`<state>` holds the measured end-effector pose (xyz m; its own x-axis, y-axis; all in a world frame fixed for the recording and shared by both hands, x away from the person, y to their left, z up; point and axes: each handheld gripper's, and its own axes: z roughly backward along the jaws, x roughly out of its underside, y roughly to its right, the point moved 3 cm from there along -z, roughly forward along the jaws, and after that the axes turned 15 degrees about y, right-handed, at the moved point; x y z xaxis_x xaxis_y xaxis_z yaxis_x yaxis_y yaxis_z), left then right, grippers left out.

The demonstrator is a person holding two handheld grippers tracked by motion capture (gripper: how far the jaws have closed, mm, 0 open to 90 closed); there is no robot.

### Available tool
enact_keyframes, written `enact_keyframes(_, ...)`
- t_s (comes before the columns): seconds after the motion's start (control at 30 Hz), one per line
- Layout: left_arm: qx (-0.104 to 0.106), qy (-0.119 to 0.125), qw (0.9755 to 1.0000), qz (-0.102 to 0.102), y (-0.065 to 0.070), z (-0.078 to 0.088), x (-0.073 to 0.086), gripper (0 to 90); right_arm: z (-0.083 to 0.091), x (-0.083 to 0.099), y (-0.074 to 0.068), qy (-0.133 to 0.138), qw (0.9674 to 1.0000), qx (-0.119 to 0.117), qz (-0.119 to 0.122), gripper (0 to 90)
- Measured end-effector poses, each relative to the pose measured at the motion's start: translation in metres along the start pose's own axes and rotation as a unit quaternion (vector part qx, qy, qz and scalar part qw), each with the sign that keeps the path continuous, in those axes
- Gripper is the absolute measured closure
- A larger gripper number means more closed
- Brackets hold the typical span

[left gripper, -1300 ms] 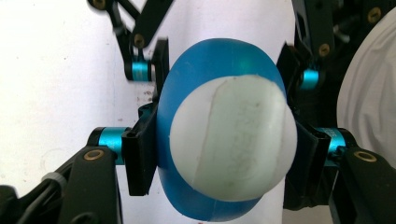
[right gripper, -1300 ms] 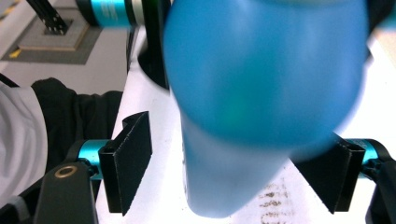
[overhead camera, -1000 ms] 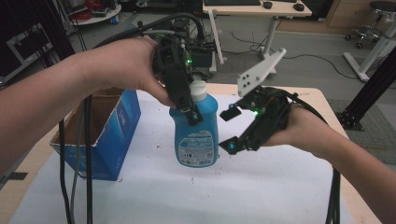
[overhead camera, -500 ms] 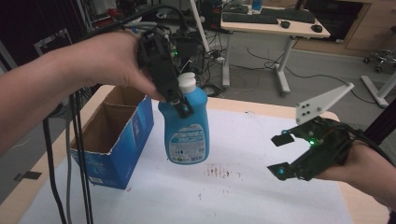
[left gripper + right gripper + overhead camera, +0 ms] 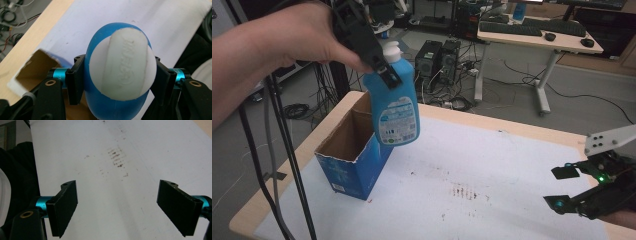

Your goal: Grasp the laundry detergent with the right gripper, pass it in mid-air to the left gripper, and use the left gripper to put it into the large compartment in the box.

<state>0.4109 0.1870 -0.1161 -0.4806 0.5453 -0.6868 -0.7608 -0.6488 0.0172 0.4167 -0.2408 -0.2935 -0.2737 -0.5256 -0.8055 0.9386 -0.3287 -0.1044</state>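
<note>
Left gripper (image 5: 379, 62): jaws pinching the blue detergent bottle (image 5: 394, 107) at its shoulder, just under the white cap (image 5: 125, 66). Bottle hangs below the jaws, long axis near vertical, cap up, base down over the open blue cardboard box (image 5: 354, 155). Right gripper (image 5: 564, 187): jaws spread, nothing between them, stained desk (image 5: 120, 160) beyond.

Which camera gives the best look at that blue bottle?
The high view: the whole blue bottle with its label hangs from the left gripper beside the open box. The left gripper view shows its white cap end-on, clamped between the jaws. The right gripper view looks at bare table.
</note>
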Motion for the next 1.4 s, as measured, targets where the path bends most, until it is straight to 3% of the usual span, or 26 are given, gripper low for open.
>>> enact_keyframes(0.13,-0.034,0.002,0.9992,0.023,-0.016,0.014,0.012,37.6,0.005,0.003,0.003,0.000,0.9999,0.010,-0.005,16.6)
enact_keyframes(0.17,-0.034,0.002,0.9992,0.023,-0.016,0.014,0.012,37.6,0.005,0.003,0.003,0.000,0.9999,0.010,-0.005,16.6)
enact_keyframes(0.27,-0.061,-0.008,0.9973,0.038,-0.031,0.022,0.024,37.6,0.007,0.005,0.008,-0.003,0.9998,0.018,-0.009,16.6)
enact_keyframes(0.57,-0.102,-0.028,0.9921,0.067,-0.048,0.020,0.047,37.6,0.008,0.007,0.010,-0.006,0.9997,0.023,-0.008,16.6)
enact_keyframes(0.97,-0.115,-0.058,0.9889,0.074,-0.052,-0.008,0.073,37.6,0.013,0.009,0.013,-0.013,0.9994,0.030,-0.008,16.6)
enact_keyframes(1.4,-0.100,-0.086,0.9873,0.088,-0.052,-0.048,0.111,37.6,0.014,0.012,0.014,-0.019,0.9993,0.033,-0.007,16.6)
